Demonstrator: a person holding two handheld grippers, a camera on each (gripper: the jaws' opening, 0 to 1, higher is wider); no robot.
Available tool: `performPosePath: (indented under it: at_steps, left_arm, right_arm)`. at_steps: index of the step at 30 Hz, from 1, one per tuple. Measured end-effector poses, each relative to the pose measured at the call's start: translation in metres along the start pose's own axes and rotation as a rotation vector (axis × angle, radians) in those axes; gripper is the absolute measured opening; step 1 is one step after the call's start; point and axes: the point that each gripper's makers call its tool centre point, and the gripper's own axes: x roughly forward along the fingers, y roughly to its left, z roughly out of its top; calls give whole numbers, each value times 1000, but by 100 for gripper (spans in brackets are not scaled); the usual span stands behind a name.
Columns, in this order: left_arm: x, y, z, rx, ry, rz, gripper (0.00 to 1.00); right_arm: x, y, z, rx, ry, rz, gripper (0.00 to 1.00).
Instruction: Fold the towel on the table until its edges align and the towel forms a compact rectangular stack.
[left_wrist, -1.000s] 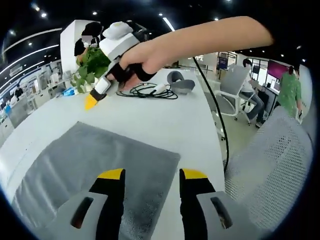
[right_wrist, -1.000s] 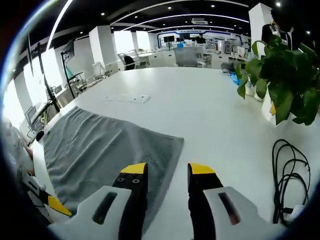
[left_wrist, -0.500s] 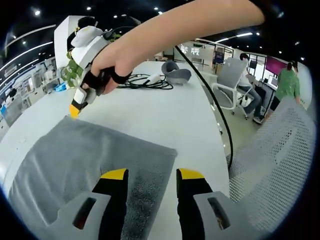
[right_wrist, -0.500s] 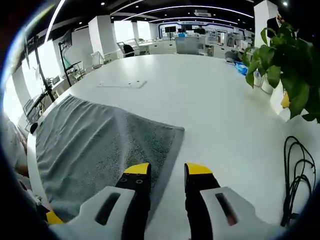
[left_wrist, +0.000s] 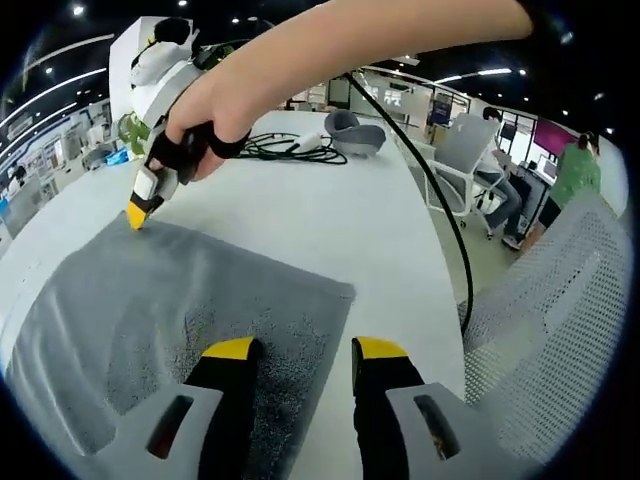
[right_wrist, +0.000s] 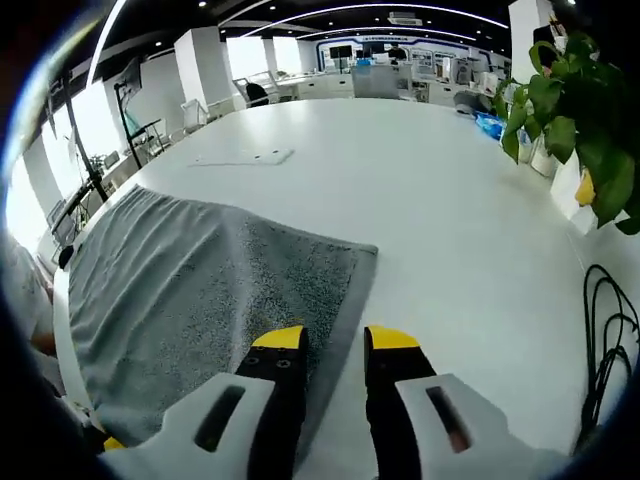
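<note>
A grey towel lies spread flat on the white table. My left gripper is open, its yellow-tipped jaws low over the towel's near right corner. A hand holds my right gripper at the upper left of the left gripper view, its yellow tip down at the towel's far corner. In the right gripper view the towel stretches away to the left, and my right gripper stands open with the towel's corner edge between its jaws. A yellow tip of the left gripper peeks in at bottom left.
Black cables and a grey rounded object lie behind the towel. A potted plant and more cable stand to the right. A mesh chair is beside the table's edge. A flat white plate lies farther off.
The right gripper has come down from above the table to the towel's far corner, and its jaws have narrowed a little. The left gripper has moved slightly forward over the towel.
</note>
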Motion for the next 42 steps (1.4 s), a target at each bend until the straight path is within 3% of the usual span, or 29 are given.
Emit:
performPosePath:
  at_steps: [2,3,8,11,18,19,20,25,32,35,42]
  left_arm:
    - [0,0,0,-3,-2,0,37]
    - [0,0,0,-1,-2,3,36]
    - [0,4,-1,17,-11,26,32]
    - [1,4,-1,-2,-20,19,32]
    - [3,-3,-1,56,-30,-17,37]
    - [3,1,-2,94,-17,6,35]
    - [3,-1,0,55,-23,4,34]
    - [5,9,1,49,-18,43,23]
    - [3,15,-2,60,27,72,5]
    - [1,15,-2,-7,18,54,4]
    - [-2,8,11,-4,8,37,3]
  right_arm:
    - [-1,2,-5,1,10,1,19]
    - [0,-1,1,-43,-20,1,18]
    - [-3,2,0,-51,7,-5,15]
    - [2,3,0,-71,11,-4,13]
    - [1,7,-1,-82,-26,-5,8]
    - [-1,9,-3,-84,-34,-4,8]
    - [-2,11,-4,-88,-39,-3,7]
    - [2,10,-3,-86,-54,-4,5]
    - [4,15,-6,-95,-15,-28,1]
    - [3,12,-7,-57,-16,-19,0]
    - [-16,9,0,-27,-48,-14,0]
